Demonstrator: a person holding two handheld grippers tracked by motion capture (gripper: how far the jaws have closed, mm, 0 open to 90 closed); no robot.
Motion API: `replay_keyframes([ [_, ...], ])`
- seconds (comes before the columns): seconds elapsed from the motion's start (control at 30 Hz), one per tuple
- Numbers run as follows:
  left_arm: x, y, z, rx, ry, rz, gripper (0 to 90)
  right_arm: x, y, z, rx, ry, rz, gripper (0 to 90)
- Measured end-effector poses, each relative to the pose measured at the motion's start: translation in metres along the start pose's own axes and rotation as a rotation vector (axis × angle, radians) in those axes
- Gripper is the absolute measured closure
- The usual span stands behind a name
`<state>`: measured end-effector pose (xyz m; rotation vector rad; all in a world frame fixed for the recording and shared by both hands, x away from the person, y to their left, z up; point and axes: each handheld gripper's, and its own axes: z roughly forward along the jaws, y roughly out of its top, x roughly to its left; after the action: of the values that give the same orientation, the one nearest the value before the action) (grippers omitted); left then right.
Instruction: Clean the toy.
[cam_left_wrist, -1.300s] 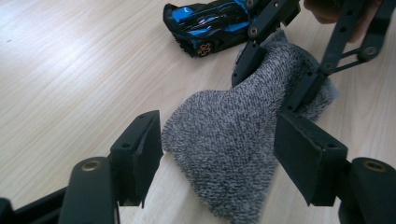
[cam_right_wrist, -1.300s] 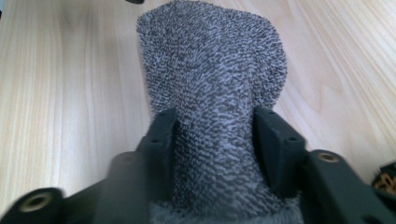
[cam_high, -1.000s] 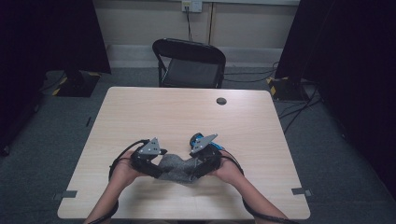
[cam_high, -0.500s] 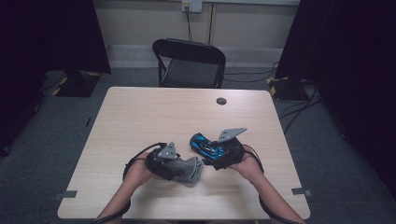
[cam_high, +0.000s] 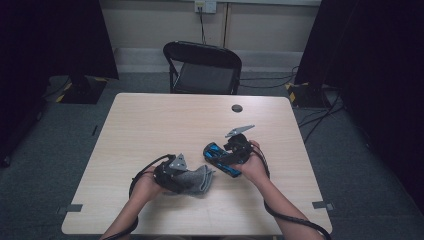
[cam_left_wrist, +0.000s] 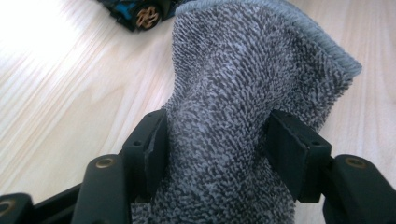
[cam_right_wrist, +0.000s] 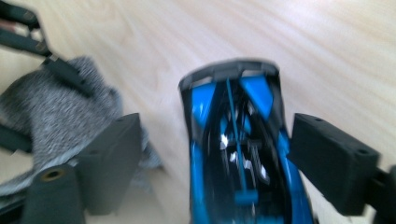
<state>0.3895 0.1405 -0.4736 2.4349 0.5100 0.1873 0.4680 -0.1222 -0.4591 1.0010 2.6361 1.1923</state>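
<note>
A grey knit sock (cam_high: 201, 178) lies on the wooden table (cam_high: 165, 125) near its front edge. My left gripper (cam_high: 187, 179) is shut on it, and in the left gripper view both black jaws (cam_left_wrist: 217, 149) press into the sock (cam_left_wrist: 243, 70). To its right, a blue and black toy car (cam_high: 219, 157) lies on the table. My right gripper (cam_high: 228, 159) straddles its rear end. In the right gripper view the car (cam_right_wrist: 233, 140) sits between the jaws (cam_right_wrist: 215, 154), which are open: there is a gap at the left jaw and the right one is close against the car. The sock (cam_right_wrist: 42, 107) shows at left.
A black folding chair (cam_high: 202, 67) stands beyond the table's far edge. A small black round disc (cam_high: 237, 108) lies near the far edge of the table. Cables trail from both grippers. Dark curtains flank the room.
A second ago both grippers met at the sock. The right gripper has since drawn away to the right with the toy car out of the sock. The left gripper has shifted slightly right, still holding the sock.
</note>
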Motion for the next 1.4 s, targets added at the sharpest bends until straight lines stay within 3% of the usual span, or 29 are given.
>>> replay_keyframes([
  [0.07, 0.0, -0.003, -0.002, -0.005, 0.005, -0.023, 40.7, 0.001, 0.003, 0.005, -0.014, -0.052, -0.045, 19.9],
  [0.1, 0.0, -0.004, -0.002, -0.01, 0.008, -0.031, 40.8, 0.0, 0.005, 0.008, -0.015, -0.061, -0.039, 18.4],
  [0.2, 0.001, -0.006, -0.005, 0.005, 0.01, -0.025, 40.9, 0.001, 0.008, 0.016, 0.002, -0.098, -0.074, 17.8],
  [0.63, 0.004, -0.011, -0.009, 0.008, 0.014, -0.04, 40.9, 0.004, 0.004, 0.045, 0.089, -0.115, -0.155, 17.8],
  [0.87, 0.004, -0.011, -0.009, 0.007, 0.016, -0.044, 40.9, 0.003, 0.003, 0.052, 0.118, -0.115, -0.18, 20.2],
  [1.17, 0.004, -0.012, -0.008, 0.004, 0.017, -0.049, 40.9, 0.0, 0.001, 0.052, 0.094, -0.103, -0.152, 24.4],
  [1.4, 0.004, -0.012, -0.008, 0.002, 0.019, -0.054, 40.7, 0.0, 0.003, 0.052, 0.108, -0.109, -0.149, 24.5],
])
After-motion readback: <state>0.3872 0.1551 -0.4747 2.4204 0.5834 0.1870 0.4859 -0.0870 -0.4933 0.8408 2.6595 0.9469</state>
